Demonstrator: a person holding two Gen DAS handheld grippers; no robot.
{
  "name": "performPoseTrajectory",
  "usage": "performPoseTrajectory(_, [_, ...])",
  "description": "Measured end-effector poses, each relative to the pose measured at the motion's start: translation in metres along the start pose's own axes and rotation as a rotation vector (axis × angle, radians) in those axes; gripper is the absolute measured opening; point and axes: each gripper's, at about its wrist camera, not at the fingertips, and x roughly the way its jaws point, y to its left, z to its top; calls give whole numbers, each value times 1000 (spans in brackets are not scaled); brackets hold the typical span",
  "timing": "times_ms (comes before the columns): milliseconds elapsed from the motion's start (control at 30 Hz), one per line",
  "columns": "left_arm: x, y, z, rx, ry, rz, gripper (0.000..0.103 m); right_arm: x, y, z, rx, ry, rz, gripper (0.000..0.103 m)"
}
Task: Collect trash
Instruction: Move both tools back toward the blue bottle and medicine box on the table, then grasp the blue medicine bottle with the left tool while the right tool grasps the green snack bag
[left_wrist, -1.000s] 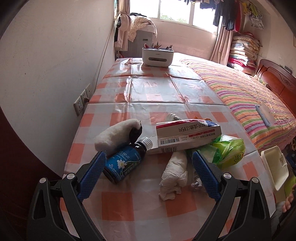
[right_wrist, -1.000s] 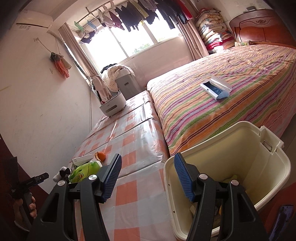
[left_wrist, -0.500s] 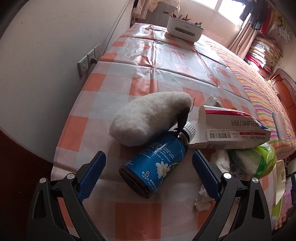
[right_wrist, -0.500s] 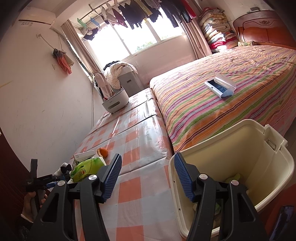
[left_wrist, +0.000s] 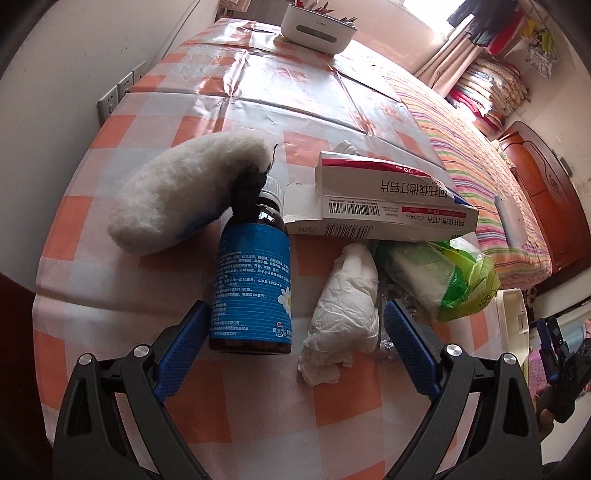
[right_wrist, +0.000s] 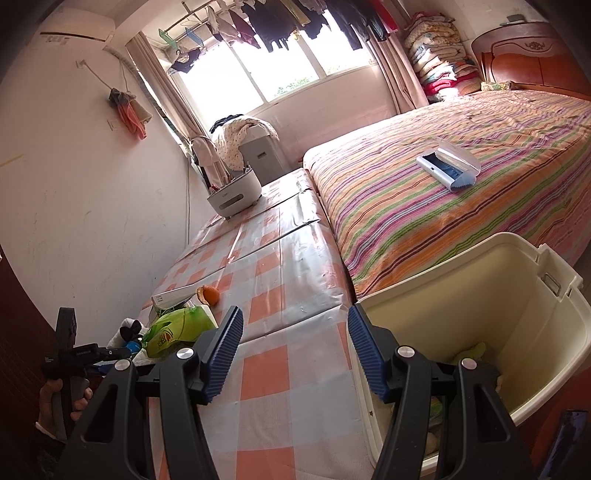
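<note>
While the left gripper (left_wrist: 291, 347) hangs with fingers spread around the brown bottle (left_wrist: 253, 275) and crumpled tissue (left_wrist: 343, 314), the right gripper (right_wrist: 295, 354), fingers likewise spread and empty, hovers beside the bin (right_wrist: 517, 332).

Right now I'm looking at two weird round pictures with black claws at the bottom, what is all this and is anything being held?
Those claws are two hand-held grippers, one in each of a person's hands, each with a wide-angle camera looking along its blue-padded fingers. One picture is from the left gripper, the other from the right gripper.

The left one points down at a checked tablecloth with trash on it: a brown bottle with a blue label lying on its side, a crumpled tissue, a medicine box, a green plastic bag and a white fluffy thing.

The right one hangs by a cream bin next to the table.

Both grippers are open and hold nothing; the bottle and tissue lie just ahead of the left one.
</note>
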Motion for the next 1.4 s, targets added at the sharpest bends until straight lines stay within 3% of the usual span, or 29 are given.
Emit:
performPoseTrajectory(267, [8, 17, 8, -172, -14, 4, 89, 2, 20, -8, -47, -10, 19, 58])
performPoseTrajectory(333, [8, 21, 9, -191, -15, 18, 75, 3, 24, -9, -57, -19, 23, 58])
performPoseTrajectory(400, [9, 24, 9, -207, -7, 12, 53, 6, 28, -9, -67, -17, 26, 58])
performPoseTrajectory(467, [9, 28, 8, -232, -3, -2, 46, 14, 36, -7, -82, 7, 46, 58])
performPoseTrajectory(700, [6, 33, 0, -293, -22, -50, 44, 48, 88, -3, -201, 113, 200, 58])
performPoseTrajectory(867, [4, 35, -10, -352, -25, -100, 43, 78, 114, -9, -210, 203, 286, 58])
performPoseTrajectory(1000, [-1, 31, -19, -370, -21, -140, 43, 91, 135, -16, -359, 238, 317, 58])
performPoseTrajectory(1067, [-5, 28, -22, -361, -23, -149, 43, 93, 148, -19, -508, 221, 316, 58])
performPoseTrajectory(1133, [-10, 25, -26, -358, -26, -164, 42, 88, 161, -25, -703, 160, 300, 58])
performPoseTrajectory(1167, [-13, 24, -28, -358, -31, -173, 42, 85, 167, -28, -797, 119, 289, 63])
performPoseTrajectory(1200, [-15, 22, -31, -355, -30, -178, 42, 83, 170, -32, -885, 83, 276, 74])
performPoseTrajectory(1267, [-19, 17, -34, -344, -32, -184, 42, 85, 174, -42, -1025, 33, 239, 76])
performPoseTrajectory(1400, [-24, 8, -38, -320, -38, -187, 42, 104, 175, -52, -1111, 44, 190, 76])
